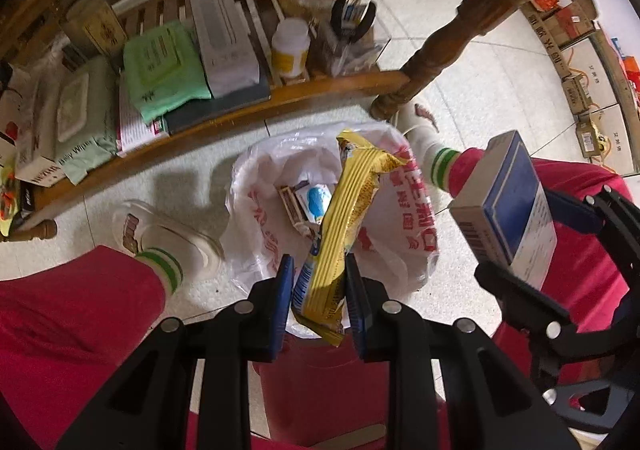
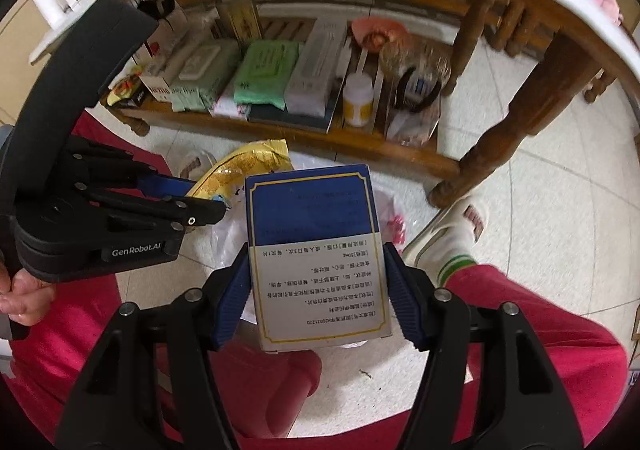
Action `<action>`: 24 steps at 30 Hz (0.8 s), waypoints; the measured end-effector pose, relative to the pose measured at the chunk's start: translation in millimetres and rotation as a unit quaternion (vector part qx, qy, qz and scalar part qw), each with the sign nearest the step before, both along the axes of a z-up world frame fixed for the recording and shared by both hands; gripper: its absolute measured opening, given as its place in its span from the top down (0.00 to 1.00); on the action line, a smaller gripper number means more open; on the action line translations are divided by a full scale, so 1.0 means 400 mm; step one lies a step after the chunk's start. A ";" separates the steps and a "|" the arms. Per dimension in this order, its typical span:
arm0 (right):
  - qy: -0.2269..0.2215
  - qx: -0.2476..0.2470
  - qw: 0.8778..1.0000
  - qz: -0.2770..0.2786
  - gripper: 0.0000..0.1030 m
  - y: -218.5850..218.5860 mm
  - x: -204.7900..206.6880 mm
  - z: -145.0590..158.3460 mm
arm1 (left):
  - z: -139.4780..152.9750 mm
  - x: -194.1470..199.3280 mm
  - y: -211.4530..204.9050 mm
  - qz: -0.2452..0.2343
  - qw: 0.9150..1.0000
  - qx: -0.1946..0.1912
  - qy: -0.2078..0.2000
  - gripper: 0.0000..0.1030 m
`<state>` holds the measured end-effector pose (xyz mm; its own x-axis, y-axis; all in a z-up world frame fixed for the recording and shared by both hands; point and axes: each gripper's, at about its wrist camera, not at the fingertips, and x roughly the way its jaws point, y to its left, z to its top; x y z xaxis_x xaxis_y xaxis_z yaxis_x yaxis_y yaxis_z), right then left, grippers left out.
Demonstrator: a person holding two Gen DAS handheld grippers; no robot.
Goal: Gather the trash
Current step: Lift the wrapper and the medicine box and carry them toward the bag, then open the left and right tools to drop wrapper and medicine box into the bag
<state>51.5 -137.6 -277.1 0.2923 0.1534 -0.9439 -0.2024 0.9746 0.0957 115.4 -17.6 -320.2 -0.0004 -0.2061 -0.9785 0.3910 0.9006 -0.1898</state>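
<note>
Item: my left gripper (image 1: 318,286) clamps a crinkled yellow foil wrapper (image 1: 348,218), my right gripper (image 2: 316,290) a blue-and-white cardboard box (image 2: 316,254); I release only once inside the white plastic-lined bin's rim (image 1: 404,250).

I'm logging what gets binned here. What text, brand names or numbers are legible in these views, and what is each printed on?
"GenRobot.AI": on the left gripper, on its black body.
"Wipes", partly legible: on the pale green wipes pack on the shelf.
Chinese print and a number string on the blue-and-white box in the right gripper: too small and upside down to read reliably.
Red characters on the white bin bag: blurred, unreadable.
Yellow wrapper: print unreadable.
</note>
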 end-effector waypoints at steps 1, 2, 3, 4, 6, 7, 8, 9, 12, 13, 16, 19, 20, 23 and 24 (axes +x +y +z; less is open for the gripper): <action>0.008 0.001 1.000 -0.002 0.40 -0.001 0.006 -0.019 | -0.010 0.004 -0.003 0.002 1.000 0.002 0.005 0.75; 0.013 0.001 1.000 -0.004 0.40 -0.001 0.009 -0.030 | -0.025 0.009 -0.004 0.004 1.000 0.002 0.012 0.75; 0.020 0.002 1.000 -0.006 0.40 -0.002 0.011 -0.042 | -0.041 0.014 -0.005 0.007 1.000 0.002 0.021 0.75; 0.025 0.003 1.000 -0.009 0.40 -0.002 0.014 -0.056 | -0.050 0.016 -0.007 0.009 1.000 0.002 0.027 0.75; 0.040 0.005 0.999 -0.015 0.40 -0.005 0.019 -0.086 | -0.077 0.024 -0.011 0.012 0.999 0.005 0.040 0.75; 0.046 0.008 0.999 -0.019 0.40 -0.007 0.020 -0.099 | -0.093 0.028 -0.012 0.014 0.999 0.006 0.047 0.75; 0.055 0.010 0.998 -0.023 0.40 -0.009 0.025 -0.116 | -0.107 0.032 -0.013 0.015 0.998 0.007 0.055 0.75; 0.061 0.011 0.998 -0.027 0.40 -0.012 0.027 -0.131 | -0.117 0.036 -0.014 0.016 0.998 0.008 0.060 0.75; 0.079 0.016 0.996 -0.037 0.40 -0.014 0.033 -0.171 | -0.152 0.047 -0.016 0.022 0.997 0.010 0.079 0.75; 0.084 0.017 0.996 -0.039 0.40 -0.013 0.035 -0.182 | -0.164 0.051 -0.015 0.024 0.996 0.011 0.086 0.75; 0.101 0.023 0.994 -0.045 0.40 -0.010 0.042 -0.215 | -0.197 0.060 -0.011 0.033 0.994 0.013 0.105 0.75; 0.110 0.020 0.993 -0.044 0.40 0.000 0.050 -0.243 | -0.226 0.070 -0.006 0.040 0.992 0.016 0.120 0.75; 0.113 0.019 0.993 -0.044 0.40 0.004 0.052 -0.252 | -0.233 0.072 -0.008 0.042 0.991 0.018 0.124 0.75; 0.121 0.013 0.992 -0.041 0.40 0.013 0.055 -0.278 | -0.257 0.080 -0.015 0.048 0.989 0.021 0.136 0.75; 0.124 0.012 0.991 -0.039 0.40 0.013 0.055 -0.287 | -0.267 0.083 -0.016 0.050 0.989 0.023 0.139 0.75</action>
